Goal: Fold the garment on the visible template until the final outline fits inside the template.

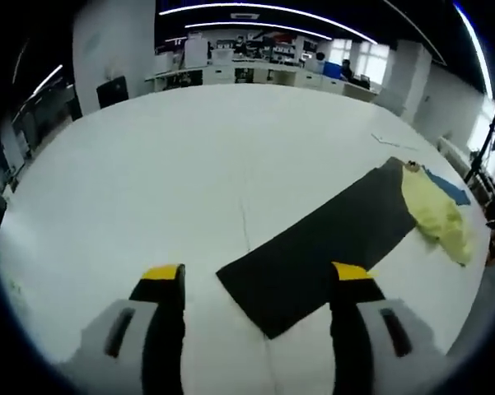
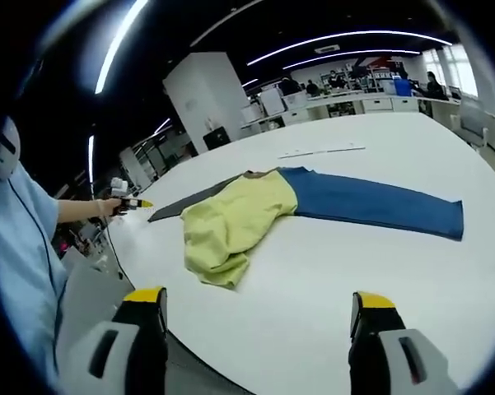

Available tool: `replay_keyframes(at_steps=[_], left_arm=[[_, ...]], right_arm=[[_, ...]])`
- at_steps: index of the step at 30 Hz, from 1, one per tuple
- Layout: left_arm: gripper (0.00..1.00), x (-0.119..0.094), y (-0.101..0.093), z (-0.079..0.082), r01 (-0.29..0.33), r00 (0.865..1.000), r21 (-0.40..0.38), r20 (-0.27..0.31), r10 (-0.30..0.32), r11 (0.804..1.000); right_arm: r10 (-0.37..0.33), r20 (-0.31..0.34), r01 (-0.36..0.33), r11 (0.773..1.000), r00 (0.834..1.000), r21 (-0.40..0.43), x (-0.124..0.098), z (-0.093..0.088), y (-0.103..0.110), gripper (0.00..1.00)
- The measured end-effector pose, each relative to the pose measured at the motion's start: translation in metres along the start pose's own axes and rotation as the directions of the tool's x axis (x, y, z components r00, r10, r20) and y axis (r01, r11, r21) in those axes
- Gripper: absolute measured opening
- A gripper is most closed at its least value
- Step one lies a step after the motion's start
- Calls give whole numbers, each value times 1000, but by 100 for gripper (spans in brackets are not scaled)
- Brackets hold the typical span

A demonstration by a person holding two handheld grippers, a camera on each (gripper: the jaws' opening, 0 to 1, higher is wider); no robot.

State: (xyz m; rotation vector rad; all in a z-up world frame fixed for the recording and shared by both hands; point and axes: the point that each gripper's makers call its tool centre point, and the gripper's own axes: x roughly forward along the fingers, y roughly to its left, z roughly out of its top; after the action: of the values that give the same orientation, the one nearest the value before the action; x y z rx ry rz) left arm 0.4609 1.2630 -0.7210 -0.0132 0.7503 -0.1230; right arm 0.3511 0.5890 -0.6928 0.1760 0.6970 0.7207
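Note:
A crumpled yellow garment point(image 1: 436, 216) point(image 2: 231, 224) lies on the white table point(image 1: 189, 181), across the spot where a long black template sheet point(image 1: 321, 243) point(image 2: 185, 203) meets a long blue sheet point(image 2: 375, 203) point(image 1: 449, 188). My left gripper point(image 1: 257, 271) is open above the near end of the black sheet, holding nothing. In the right gripper view it shows small at the far left as the left gripper point(image 2: 130, 202), held in a person's hand. My right gripper point(image 2: 258, 298) is open over the table's near edge, a short way from the garment, with nothing between its jaws.
A person in a light blue sleeve point(image 2: 25, 247) stands at the left of the right gripper view. Thin white strips point(image 2: 321, 151) lie on the table beyond the blue sheet. Desks and shelves point(image 1: 231, 70) line the far side of the room.

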Motion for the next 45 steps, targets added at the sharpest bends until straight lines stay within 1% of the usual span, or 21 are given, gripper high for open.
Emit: replay_keyframes(at_steps=[1,6,8,11,12,14,15,18,22,23,25,29,32,33,34,35,37,39,41,42,45], left_arm=[[80,-3,-5,3,21,1000,32,15,-22,999],[99,-13,-23,9,72,997,92,33,-75,993],[99,-18,-33,11,97,994,111,38,-102,989],[99,-22,-45,13,112,992,121,44,-118,986],[99,-25,-53,16,131,989,132,58,-140,983],[97,-27,-61,17,141,987,133,57,-150,981],[96,-29,-70,18,159,984,152,62,-170,976],[96,-32,-84,20,179,979,168,65,-192,969],[95,-37,-110,22,214,971,222,55,-231,951],[95,-38,-119,25,234,965,240,63,-256,942],[93,-42,-132,29,246,960,255,66,-271,935],[91,-46,-161,35,277,948,314,62,-311,908],[90,-49,-188,41,315,931,353,66,-359,881],[89,-50,-195,43,319,928,359,67,-365,877],[89,-51,-207,44,337,921,378,60,-386,862],[90,-51,-210,45,342,918,382,60,-392,859],[89,-52,-227,48,360,908,425,48,-417,831],[88,-51,-241,51,373,900,446,40,-434,814],[88,-51,-257,54,394,887,471,31,-461,789],[87,-49,-261,54,397,886,486,18,-463,778],[86,-48,-282,45,417,882,548,-52,-468,725]], right_arm=[[2,3,-2,1000,1000,-2,0,0,1,93],[14,9,-14,1000,1000,-9,-2,1,3,93],[15,14,-15,1000,1000,-13,-4,2,3,93],[18,25,-17,1000,1000,-10,-5,2,3,93],[18,27,-18,1000,999,-10,-6,2,3,93],[23,28,-23,1000,999,-14,-7,1,5,93],[25,29,-24,1000,999,-17,-7,1,5,93],[30,34,-30,999,999,-18,-8,1,6,93],[37,27,-36,999,999,-27,-10,-1,6,92],[38,27,-37,999,999,-30,-12,-1,6,92],[38,37,-37,999,999,-27,-14,0,5,92],[38,50,-36,999,998,-27,-16,0,4,92],[43,48,-42,999,998,-30,-16,-2,6,92],[45,48,-44,999,998,-32,-15,-3,7,92],[52,44,-50,998,998,-31,-15,-5,9,92],[53,44,-52,998,998,-31,-15,-6,9,92],[55,43,-54,998,998,-31,-15,-8,10,92],[56,47,-55,998,997,-29,-16,-9,10,92],[57,47,-55,998,997,-29,-16,-10,10,92],[55,45,-54,998,997,-30,-16,-10,10,92],[57,40,-56,998,998,-40,-16,-11,10,92]])
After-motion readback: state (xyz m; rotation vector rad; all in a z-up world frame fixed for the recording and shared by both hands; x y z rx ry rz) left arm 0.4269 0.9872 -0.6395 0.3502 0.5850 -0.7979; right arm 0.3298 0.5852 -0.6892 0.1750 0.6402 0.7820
